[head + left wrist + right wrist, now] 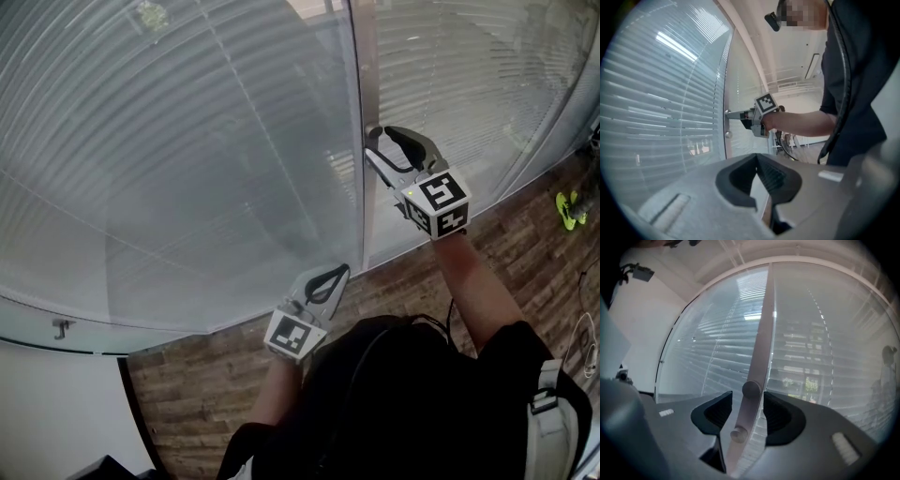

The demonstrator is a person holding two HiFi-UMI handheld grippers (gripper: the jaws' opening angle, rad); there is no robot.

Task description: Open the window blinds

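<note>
Horizontal slat blinds (pixel 187 169) hang behind glass on both sides of a grey mullion (pixel 364 94); their slats are tilted partly, and some outside shows through. A small round knob (pixel 751 389) sticks out of the mullion, with a second knob (pixel 738 433) below it. My right gripper (pixel 372 142) points level at the mullion. It is open, its pads (pixel 723 411) on either side of the upper knob without pressing it. My left gripper (pixel 339 272) hangs lower, short of the glass, shut with nothing in it. In the left gripper view its jaws (pixel 757 158) meet, and the right gripper (pixel 729 114) shows at the mullion.
Wood plank floor (pixel 412 281) runs along the foot of the glass. A yellow-green object (pixel 567 208) lies on it at far right, with cables (pixel 586 337) nearby. A white wall (pixel 56 403) with a small bracket (pixel 62 327) fills the lower left.
</note>
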